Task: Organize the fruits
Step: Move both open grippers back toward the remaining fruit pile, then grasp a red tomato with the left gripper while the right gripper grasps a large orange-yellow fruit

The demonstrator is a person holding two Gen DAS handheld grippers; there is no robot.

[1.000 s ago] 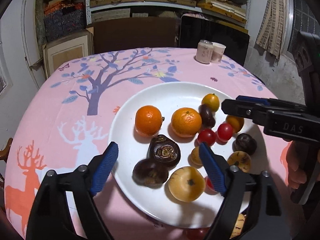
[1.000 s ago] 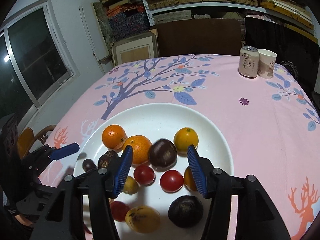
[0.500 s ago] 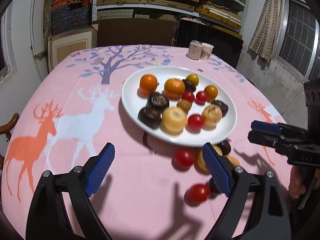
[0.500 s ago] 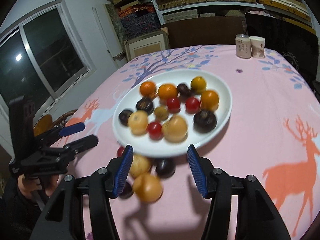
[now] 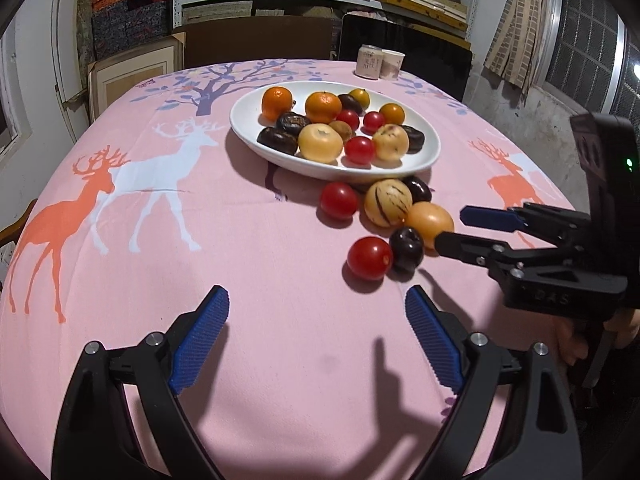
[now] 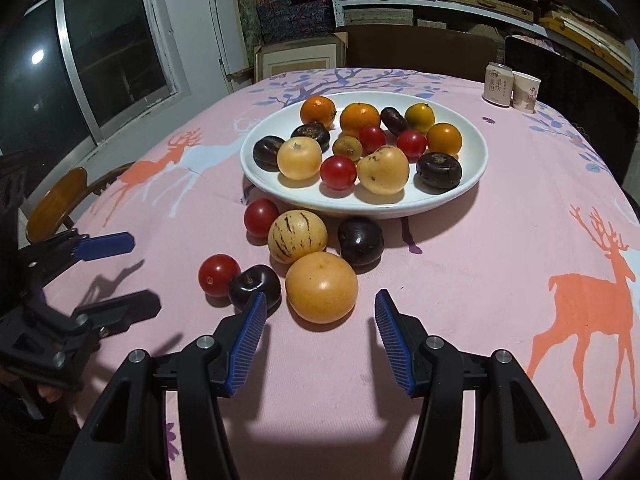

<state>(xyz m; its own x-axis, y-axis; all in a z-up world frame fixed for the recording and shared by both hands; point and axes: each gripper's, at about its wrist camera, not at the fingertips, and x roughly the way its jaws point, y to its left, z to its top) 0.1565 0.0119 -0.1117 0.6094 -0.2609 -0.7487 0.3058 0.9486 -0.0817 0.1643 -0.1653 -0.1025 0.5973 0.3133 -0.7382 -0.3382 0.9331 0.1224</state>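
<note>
A white plate [image 5: 248, 130] [image 6: 476, 152] holds several oranges, tomatoes, dark fruits and pale yellow fruits. In front of it on the pink cloth lie two tomatoes [image 6: 219, 275] [image 6: 261, 216], a striped melon [image 6: 297, 235], an orange-yellow fruit [image 6: 321, 287], a dark plum [image 6: 254, 285] and a dark fruit [image 6: 360, 240]. My left gripper [image 5: 316, 334] is open and empty, short of the near tomato [image 5: 369, 258]. My right gripper [image 6: 320, 326] is open and empty just before the orange-yellow fruit; it also shows in the left wrist view [image 5: 460, 226].
A can [image 6: 498, 83] and a paper cup [image 6: 526, 90] stand at the table's far right. A wooden chair [image 6: 60, 200] is at the left edge. Shelves with boxes and a window lie beyond the table.
Both grippers have pulled back and down from above the plate to the table's near side. The loose fruits in front of the plate have come into view.
</note>
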